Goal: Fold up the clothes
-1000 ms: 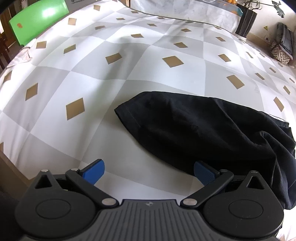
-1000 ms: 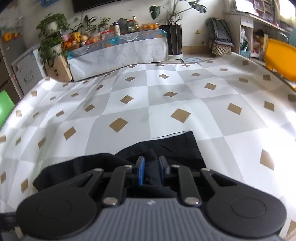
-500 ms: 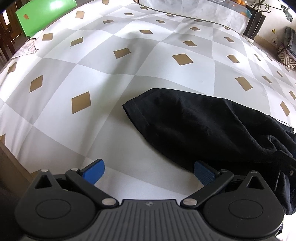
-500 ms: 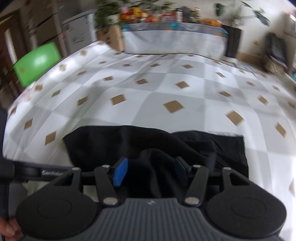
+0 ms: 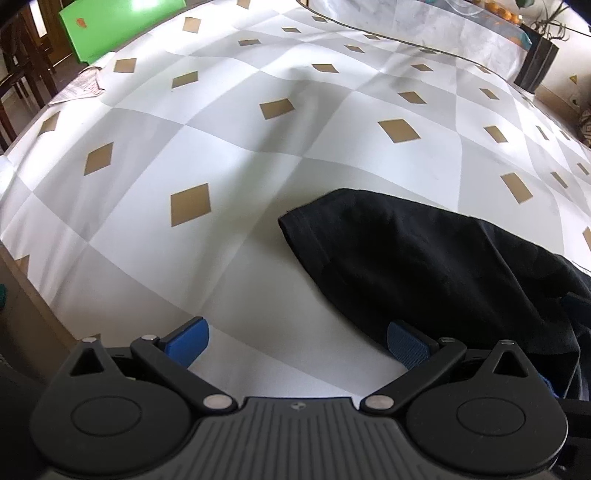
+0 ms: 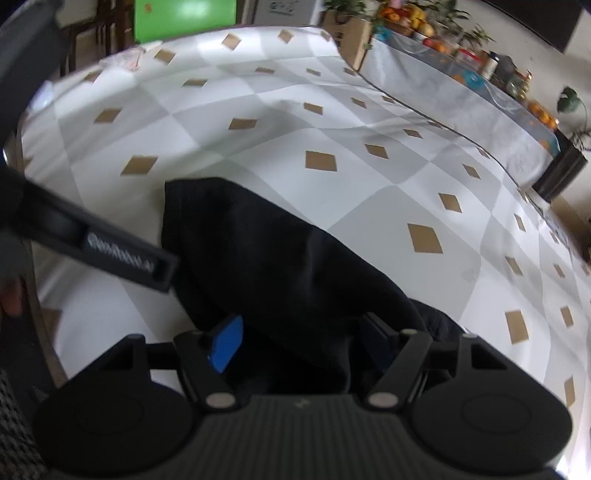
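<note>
A black garment point(image 5: 424, 254) lies bunched on the table with a checked white and grey cloth point(image 5: 229, 155); its hemmed end points left. My left gripper point(image 5: 295, 339) is open above the cloth, its right pad point(image 5: 406, 345) at the garment's near edge and nothing between the fingers. In the right wrist view the same black garment point(image 6: 280, 258) spreads under my right gripper point(image 6: 303, 341), which is open and straddles a raised fold. The left gripper's body point(image 6: 99, 247) crosses that view at the left.
A green chair point(image 5: 114, 22) stands past the table's far left corner, with a paper point(image 5: 79, 86) near it. A second table point(image 6: 461, 96) with fruit, jars and plants stands behind. The table's near edge point(image 5: 33, 295) runs at lower left.
My right gripper went from shut on the garment to open and swung to face left. The left gripper stayed open and crept a little to the left along the garment.
</note>
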